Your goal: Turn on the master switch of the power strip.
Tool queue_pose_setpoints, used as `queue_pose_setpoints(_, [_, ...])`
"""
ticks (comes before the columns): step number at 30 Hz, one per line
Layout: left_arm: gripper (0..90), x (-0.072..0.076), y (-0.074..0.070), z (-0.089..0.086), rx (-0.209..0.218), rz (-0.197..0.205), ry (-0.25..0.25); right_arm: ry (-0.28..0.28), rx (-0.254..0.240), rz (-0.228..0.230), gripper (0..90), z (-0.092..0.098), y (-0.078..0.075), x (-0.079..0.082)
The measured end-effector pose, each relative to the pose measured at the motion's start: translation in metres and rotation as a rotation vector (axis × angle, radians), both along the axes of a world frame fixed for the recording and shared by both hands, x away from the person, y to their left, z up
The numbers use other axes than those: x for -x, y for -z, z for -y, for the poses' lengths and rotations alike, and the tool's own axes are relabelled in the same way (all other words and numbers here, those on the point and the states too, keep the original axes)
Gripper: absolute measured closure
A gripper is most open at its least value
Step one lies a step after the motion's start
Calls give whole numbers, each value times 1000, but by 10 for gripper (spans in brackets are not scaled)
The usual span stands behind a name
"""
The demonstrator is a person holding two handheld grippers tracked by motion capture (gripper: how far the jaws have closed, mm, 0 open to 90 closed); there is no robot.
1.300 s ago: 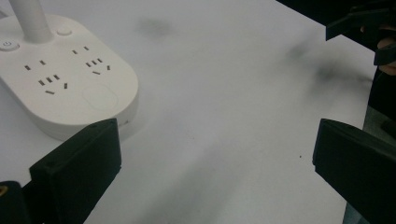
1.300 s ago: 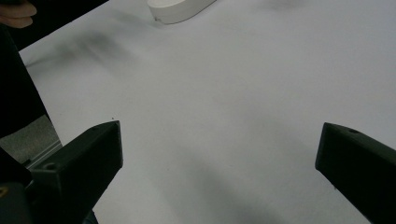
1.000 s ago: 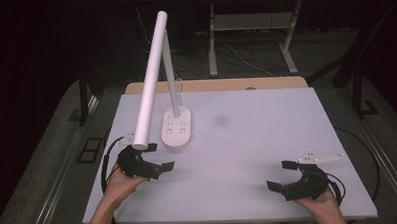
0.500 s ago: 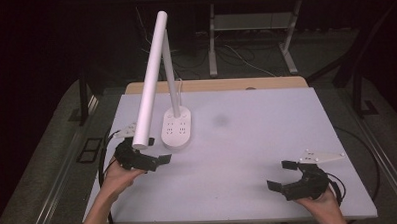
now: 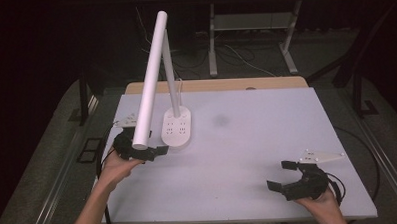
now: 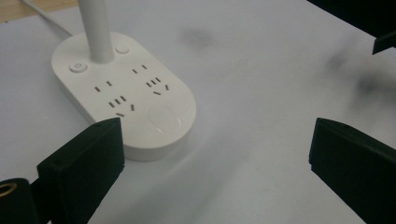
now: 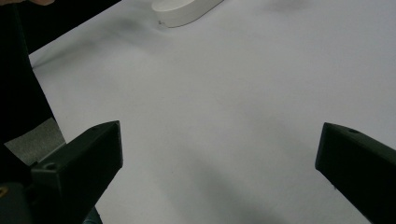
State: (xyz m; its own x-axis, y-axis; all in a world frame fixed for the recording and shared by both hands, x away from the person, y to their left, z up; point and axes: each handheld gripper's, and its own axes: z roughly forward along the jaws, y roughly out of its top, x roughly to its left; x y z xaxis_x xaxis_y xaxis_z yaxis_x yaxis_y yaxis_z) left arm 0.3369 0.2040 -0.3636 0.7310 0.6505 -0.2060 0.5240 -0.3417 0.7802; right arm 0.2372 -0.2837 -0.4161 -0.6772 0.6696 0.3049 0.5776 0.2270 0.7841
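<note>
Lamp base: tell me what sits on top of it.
On the lamp base stand the white lamp stem, a power button, a second round button, socket slots and an oval pad. The stem's foot covers the spot beneath it.

High view overlooks the table; both gripper views, low and close, share the lamp base.

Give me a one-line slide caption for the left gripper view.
Open left gripper approaching the white desk lamp base with built-in sockets on the white table.
</note>
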Motion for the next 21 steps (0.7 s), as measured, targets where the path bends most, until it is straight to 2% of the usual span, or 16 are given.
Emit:
queue_pose_setpoints(7, [24, -12, -6, -4, -11, 6, -11, -1, -1, 4, 3, 2, 1, -1])
queue_pose_setpoints(13, [31, -20, -7, -7, 0, 3, -28, -1, -7, -1, 2, 2, 1, -1])
queue_pose_setpoints(21, [44, -34, -12, -10, -15, 1, -50, -2, -6, -2, 3, 2, 1, 0])
